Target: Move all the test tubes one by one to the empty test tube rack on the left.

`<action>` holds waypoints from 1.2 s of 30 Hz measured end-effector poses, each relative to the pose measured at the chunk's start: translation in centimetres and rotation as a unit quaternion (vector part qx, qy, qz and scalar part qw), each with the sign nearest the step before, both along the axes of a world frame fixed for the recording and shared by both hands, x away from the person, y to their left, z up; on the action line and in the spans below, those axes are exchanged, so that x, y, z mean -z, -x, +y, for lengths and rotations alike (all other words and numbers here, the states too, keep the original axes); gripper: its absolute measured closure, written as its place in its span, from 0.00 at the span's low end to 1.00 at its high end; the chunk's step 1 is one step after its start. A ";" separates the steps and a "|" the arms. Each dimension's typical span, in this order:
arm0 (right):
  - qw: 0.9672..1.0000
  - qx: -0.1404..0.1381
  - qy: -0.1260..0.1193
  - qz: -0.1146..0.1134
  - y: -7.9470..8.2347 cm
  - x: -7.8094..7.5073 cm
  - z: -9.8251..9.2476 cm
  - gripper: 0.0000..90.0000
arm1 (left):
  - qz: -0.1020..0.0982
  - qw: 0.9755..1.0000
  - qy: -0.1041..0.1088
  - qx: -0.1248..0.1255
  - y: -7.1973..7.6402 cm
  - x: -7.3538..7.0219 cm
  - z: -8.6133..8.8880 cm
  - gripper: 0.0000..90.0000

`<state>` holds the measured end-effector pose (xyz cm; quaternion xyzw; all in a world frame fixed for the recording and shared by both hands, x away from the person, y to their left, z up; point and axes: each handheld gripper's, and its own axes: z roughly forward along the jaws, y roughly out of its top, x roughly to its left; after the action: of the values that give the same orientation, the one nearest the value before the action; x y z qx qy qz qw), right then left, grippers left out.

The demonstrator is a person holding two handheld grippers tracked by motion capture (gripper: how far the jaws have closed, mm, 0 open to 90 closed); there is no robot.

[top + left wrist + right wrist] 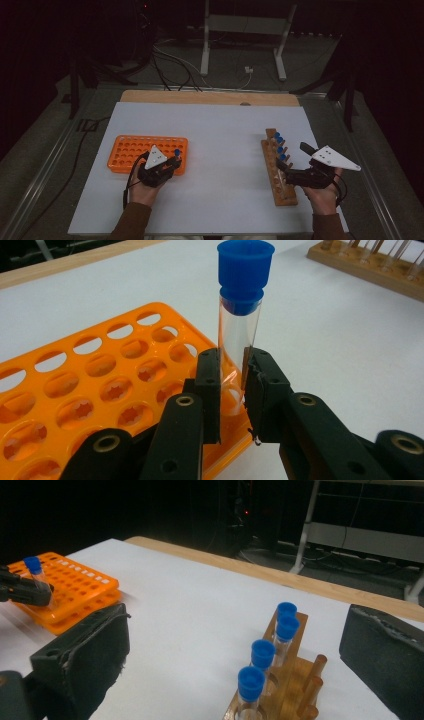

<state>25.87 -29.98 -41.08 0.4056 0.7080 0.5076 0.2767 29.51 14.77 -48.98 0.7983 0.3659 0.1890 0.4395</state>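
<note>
A clear tube with a blue cap (243, 270) stands upright at the near right corner of the orange rack (100, 385). My left gripper (232, 390) is shut on its lower part, one jaw on each side. In the high view the same tube (177, 151) rises by the left gripper (174, 162) at the orange rack's (130, 150) right end. My right gripper (235, 635) stands open with nothing between its jaws. It faces a wooden rack (295, 680) that holds several blue-capped tubes (263, 654). In the high view the right gripper (294, 160) sits just right of the wooden rack (282, 187).
A white sheet (220, 150) covers the table, bare between the two racks. A wooden strip (210, 97) runs along the far edge. Beyond it are cables and a white stand (245, 30) on the floor. The orange rack's other holes look empty.
</note>
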 end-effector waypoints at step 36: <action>0.997 0.002 0.050 0.065 -1.5 4.2 -1.1 0.47 | -0.064 0.985 0.111 -0.118 2.9 -3.6 6.9 0.01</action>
<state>27.40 -31.06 -45.26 0.4246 0.7483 0.4433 0.2515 26.59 21.71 -45.38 0.6816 0.4476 0.2487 0.5227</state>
